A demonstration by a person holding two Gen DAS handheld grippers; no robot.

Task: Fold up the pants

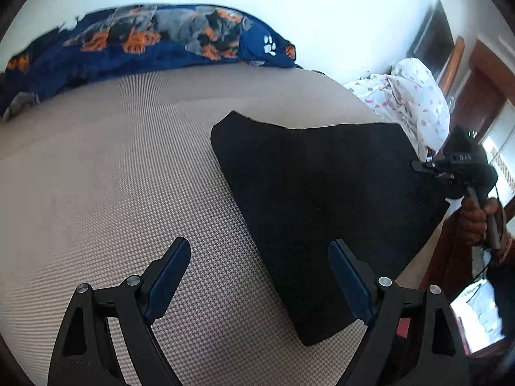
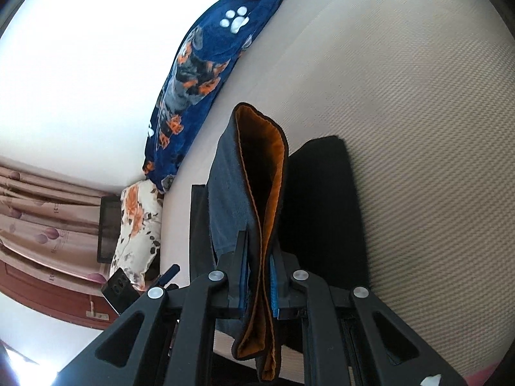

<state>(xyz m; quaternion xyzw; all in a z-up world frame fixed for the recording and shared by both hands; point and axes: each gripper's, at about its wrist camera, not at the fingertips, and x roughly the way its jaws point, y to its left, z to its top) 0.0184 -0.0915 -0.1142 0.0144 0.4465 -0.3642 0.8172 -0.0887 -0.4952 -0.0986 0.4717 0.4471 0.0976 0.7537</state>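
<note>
1. Black pants [image 1: 322, 199] flat on beige bed [image 1: 128, 177], folded narrow (orange lining showing at the lifted end).
2. Right gripper [image 2: 259, 276] clenched on that end; further folding apparently left.
3. Left gripper [image 1: 257, 267] released, hovering beside near end.

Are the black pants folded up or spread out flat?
Partly folded. The black pants lie as a short doubled slab on the bed, and the right hand-held gripper pinches a lifted edge, orange lining showing.

Black pants [image 1: 322, 199] lie flat on a beige textured bed [image 1: 112, 177], folded lengthwise; one end, showing an orange lining [image 2: 273, 212], is raised off the surface.
</note>
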